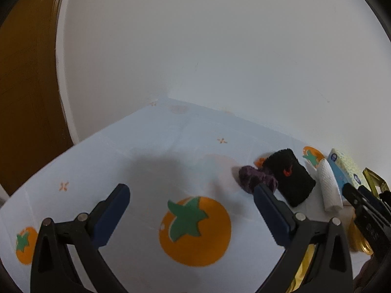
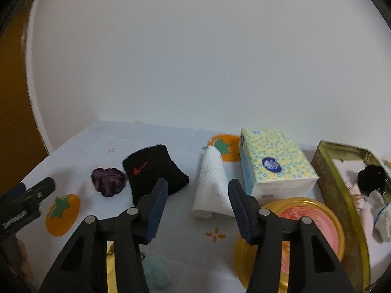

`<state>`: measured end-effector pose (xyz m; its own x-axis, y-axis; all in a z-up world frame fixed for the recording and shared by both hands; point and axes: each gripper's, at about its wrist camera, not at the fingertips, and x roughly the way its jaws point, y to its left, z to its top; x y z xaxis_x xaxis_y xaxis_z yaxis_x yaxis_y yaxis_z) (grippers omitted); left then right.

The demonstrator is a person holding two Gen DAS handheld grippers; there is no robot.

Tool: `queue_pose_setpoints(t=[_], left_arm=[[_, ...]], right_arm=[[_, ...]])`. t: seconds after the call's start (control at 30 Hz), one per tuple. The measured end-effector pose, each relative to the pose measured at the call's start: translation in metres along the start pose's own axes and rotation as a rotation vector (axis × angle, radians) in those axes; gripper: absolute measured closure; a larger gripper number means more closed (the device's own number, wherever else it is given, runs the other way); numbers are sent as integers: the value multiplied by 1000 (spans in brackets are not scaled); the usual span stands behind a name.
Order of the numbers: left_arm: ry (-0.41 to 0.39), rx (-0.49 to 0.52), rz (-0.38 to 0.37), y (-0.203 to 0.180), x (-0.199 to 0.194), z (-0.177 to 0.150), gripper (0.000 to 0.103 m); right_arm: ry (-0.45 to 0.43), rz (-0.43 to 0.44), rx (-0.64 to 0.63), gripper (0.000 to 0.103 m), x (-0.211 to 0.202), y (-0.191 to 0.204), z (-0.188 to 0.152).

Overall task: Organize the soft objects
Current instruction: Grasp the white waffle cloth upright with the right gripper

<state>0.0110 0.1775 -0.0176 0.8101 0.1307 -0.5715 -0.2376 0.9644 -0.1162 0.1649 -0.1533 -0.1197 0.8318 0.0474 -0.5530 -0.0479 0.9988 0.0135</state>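
Spread across the desk (image 2: 185,249): a white cloth (image 1: 151,161) printed with orange persimmons. Behind it, a plain white wall (image 2: 195,61); at far left, a brown door (image 1: 27,85).

Far right, against the desk's edge: a gold tin (image 2: 334,190), open, with a black clip (image 2: 371,178) and a pale knit piece (image 2: 382,219) inside. Just left of the tin: a round gold lid (image 2: 315,210) with a pink face, lying flat. Behind the lid: a tissue pack (image 2: 276,166), yellow-patterned, close beside the tin.

Left of the pack, touching or nearly so: a folded white towel (image 2: 210,185). Further left: a black wristband (image 2: 154,168) with a red logo, standing apart from the towel. Tight against the wristband's left side: a purple scrunchie (image 2: 107,178).

At the near edge, partly hidden under the right gripper: a small mint-green fuzzy thing (image 2: 156,271).

Left gripper (image 1: 190,195): spread wide, empty, above a persimmon print left of the scrunchie. Right gripper (image 2: 198,188): also parted, empty, aimed between wristband and towel, touching neither.
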Motion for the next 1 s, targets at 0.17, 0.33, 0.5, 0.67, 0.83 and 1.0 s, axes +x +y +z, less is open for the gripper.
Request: queue_pose_setpoints(t=[0.17,0.33,0.5,0.67,0.83,1.0], left_arm=[[-16,52,-24,-13,11,11,1],[30,79,-66,-30,31,21,1],[95,131,-59,-50,53,22,2],[141,139,-53,-55,65,23,2],[187,157,-37,-61,77,23,10],[213,131,-74,-60,80,22,14]], right_arm=[[70,-47,36,49,27,-4,9],[139,-83,62,49,47,-4,13],[163,-156,4,49,56,11,17],[187,-270,-106,49,62,33,18],[250,-302,-133,49,70,34,15],[261,-251,-175,76,68,41,12]])
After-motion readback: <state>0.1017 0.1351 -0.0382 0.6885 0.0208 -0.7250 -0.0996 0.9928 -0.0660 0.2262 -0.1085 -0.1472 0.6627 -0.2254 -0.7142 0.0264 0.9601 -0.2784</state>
